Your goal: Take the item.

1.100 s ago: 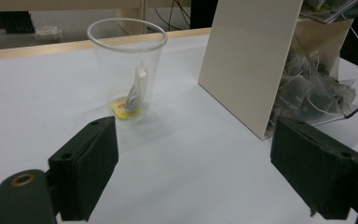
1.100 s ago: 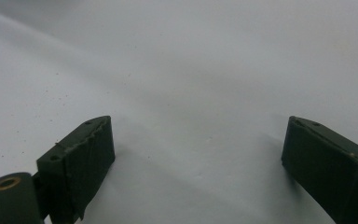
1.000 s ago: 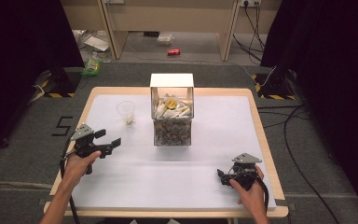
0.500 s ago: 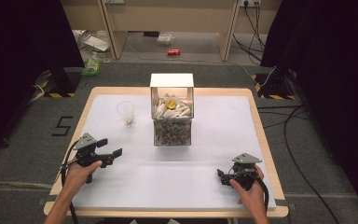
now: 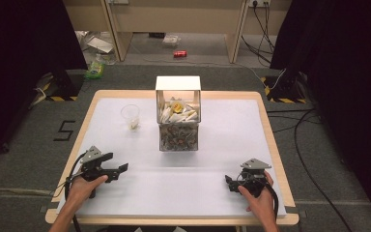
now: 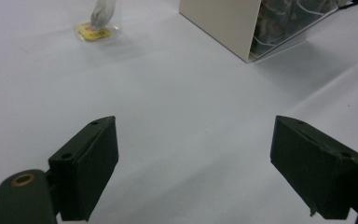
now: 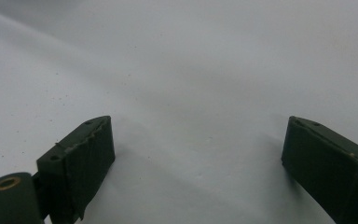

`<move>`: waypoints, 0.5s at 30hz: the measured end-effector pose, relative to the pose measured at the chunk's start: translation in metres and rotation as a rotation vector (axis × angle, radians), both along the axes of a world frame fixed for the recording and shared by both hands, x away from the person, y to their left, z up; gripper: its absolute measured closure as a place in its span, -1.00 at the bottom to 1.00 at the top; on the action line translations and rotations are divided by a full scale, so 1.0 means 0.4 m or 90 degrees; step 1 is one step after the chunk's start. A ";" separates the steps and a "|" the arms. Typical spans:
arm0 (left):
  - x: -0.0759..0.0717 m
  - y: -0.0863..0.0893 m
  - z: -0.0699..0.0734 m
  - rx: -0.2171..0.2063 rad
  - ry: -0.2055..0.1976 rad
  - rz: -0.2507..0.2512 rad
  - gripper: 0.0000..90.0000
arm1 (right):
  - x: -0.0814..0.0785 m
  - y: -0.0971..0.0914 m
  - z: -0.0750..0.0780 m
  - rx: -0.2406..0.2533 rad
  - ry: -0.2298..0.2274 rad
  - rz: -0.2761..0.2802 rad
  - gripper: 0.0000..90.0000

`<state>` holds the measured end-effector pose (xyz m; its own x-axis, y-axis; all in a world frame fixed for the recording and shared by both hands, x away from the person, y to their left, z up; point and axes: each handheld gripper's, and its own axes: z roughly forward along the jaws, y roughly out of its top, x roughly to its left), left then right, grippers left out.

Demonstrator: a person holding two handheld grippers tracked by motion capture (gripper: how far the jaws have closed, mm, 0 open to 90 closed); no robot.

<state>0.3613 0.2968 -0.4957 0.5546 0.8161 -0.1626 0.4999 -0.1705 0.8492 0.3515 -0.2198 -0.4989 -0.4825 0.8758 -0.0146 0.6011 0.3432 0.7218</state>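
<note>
Clear plastic cup (image 5: pixel 131 116), small, thin-walled and round, stands upright on the left half of the table, a little left of the box at the middle and well ahead of the left claw. A crumpled pale scrap and a yellow label lie inside it; in the left gripper view the cup (image 6: pixel 99 21) shows at the top edge, its base glossy and see-through.

Just right of the cup stands a tall square box with clear walls and a cream-white panel (image 5: pixel 178 114). Pale folded packets and one yellow piece fill its top, a darker speckled mass its lower half. From the left gripper view its side panel (image 6: pixel 223 23) looks flat and matte.

Left claw (image 5: pixel 115 169) sits low near the front left, held by a hand (image 5: pixel 83 186), its two black blocky jaws spread wide with nothing between them; it points toward the gap between cup and box. Right claw (image 5: pixel 230 182) rests at the front right in the other hand (image 5: pixel 260 195), also wide and empty, facing bare table (image 7: pixel 177 70).

White sheet covering the table (image 5: pixel 222 140) is smooth and faintly creased, framed by a light wood rim.

Likely risks: the cup is light and would probably tip or skid if a jaw nudges its rim, and a hard squeeze could buckle its thin wall. Reaching too far right could knock the box.
</note>
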 end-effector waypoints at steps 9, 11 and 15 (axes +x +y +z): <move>-0.024 -0.004 -0.014 0.013 0.020 -0.011 -0.67 | 0.000 0.000 0.000 0.000 0.000 0.000 -0.78; -0.029 -0.006 -0.014 0.023 0.027 -0.014 -0.67 | 0.000 0.000 0.000 0.000 0.000 0.000 -0.78; -0.041 -0.014 -0.019 0.041 0.036 -0.021 -0.67 | 0.000 0.000 0.000 0.000 0.000 0.000 -0.78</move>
<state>0.3447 0.2914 -0.5031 0.5734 0.8069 -0.1418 0.5395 -0.2416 0.8066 0.3515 -0.2197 -0.4989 -0.4824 0.8758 -0.0144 0.6010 0.3429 0.7219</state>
